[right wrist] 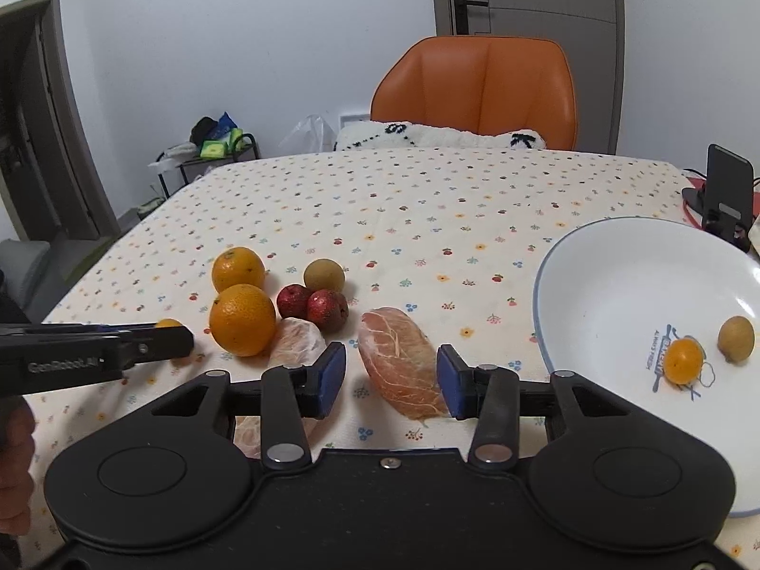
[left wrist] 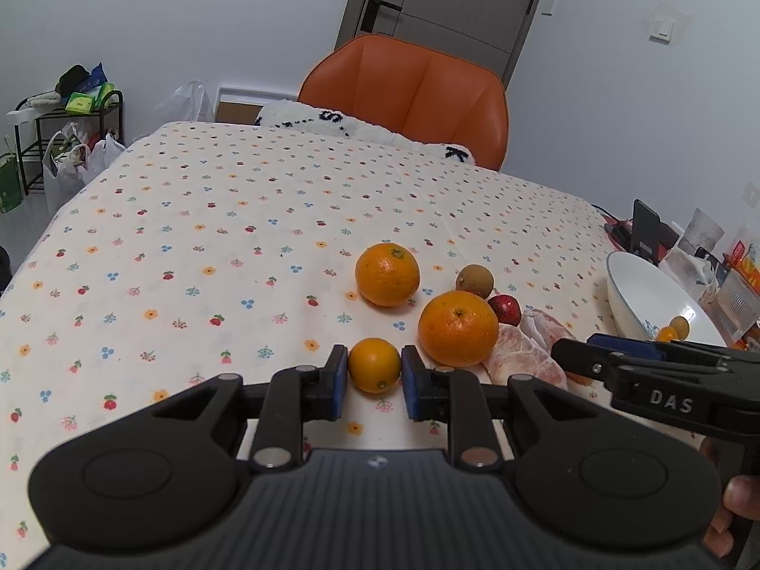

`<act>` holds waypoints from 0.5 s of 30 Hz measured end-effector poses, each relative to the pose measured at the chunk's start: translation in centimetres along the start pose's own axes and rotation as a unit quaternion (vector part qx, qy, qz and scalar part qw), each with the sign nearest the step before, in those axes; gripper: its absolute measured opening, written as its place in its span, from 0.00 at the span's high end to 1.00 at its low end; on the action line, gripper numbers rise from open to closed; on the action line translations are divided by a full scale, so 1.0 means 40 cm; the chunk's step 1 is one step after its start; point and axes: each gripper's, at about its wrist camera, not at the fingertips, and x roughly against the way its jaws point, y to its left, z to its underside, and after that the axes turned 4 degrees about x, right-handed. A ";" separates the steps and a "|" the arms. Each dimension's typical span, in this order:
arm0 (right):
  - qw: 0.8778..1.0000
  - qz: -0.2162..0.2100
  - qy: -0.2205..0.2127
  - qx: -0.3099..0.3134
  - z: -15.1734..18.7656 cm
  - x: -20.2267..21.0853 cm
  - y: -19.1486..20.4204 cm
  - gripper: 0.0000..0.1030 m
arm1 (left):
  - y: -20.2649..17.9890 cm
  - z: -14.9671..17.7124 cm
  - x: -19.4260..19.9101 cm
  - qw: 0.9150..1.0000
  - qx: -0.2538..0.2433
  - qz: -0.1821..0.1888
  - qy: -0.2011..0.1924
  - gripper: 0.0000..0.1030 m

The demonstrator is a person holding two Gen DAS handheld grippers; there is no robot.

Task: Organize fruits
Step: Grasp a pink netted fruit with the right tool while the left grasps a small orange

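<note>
Two tools: left tool (left wrist: pixel 374 382) pinching a small orange (left wrist: pixel 374 365); right tool (right wrist: pixel 390 380) spread around a peeled pomelo segment (right wrist: pixel 401 368) on the desk (left wrist: pixel 213 237).

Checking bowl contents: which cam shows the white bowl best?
Right wrist. The white bowl sits close with its inside open, a small orange fruit and brownish fruit visible. Left wrist shows it far right, partly behind the right gripper.

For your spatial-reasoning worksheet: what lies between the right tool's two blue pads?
In the right wrist view, a peeled pomelo segment lies on the tablecloth between the open right tool's pads, nearer the right one.
</note>
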 end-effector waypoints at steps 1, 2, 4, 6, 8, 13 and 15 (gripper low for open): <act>1.000 0.003 0.001 0.003 -0.002 -0.003 0.002 0.58 | 0.003 0.000 0.002 1.000 0.001 0.001 0.000 0.78; 1.000 0.007 0.003 0.005 -0.003 -0.006 0.005 0.58 | 0.004 0.000 0.003 1.000 0.002 0.002 0.000 0.78; 1.000 0.011 0.005 0.010 -0.005 -0.013 0.009 0.58 | 0.007 0.000 0.004 1.000 0.004 0.003 0.000 0.78; 1.000 0.017 0.006 0.018 -0.002 -0.019 0.013 0.59 | 0.008 -0.001 0.004 1.000 0.005 0.003 0.001 0.78; 0.999 0.026 0.006 0.022 0.003 -0.019 0.014 0.66 | 0.009 -0.002 0.007 1.000 0.005 0.003 0.000 0.78; 1.000 0.014 0.008 0.020 0.006 -0.005 0.006 0.68 | 0.002 -0.004 0.013 1.000 0.003 0.003 -0.001 0.78; 1.000 0.010 0.008 0.018 0.011 0.003 0.004 0.68 | -0.001 -0.002 0.017 1.000 0.001 0.005 -0.002 0.78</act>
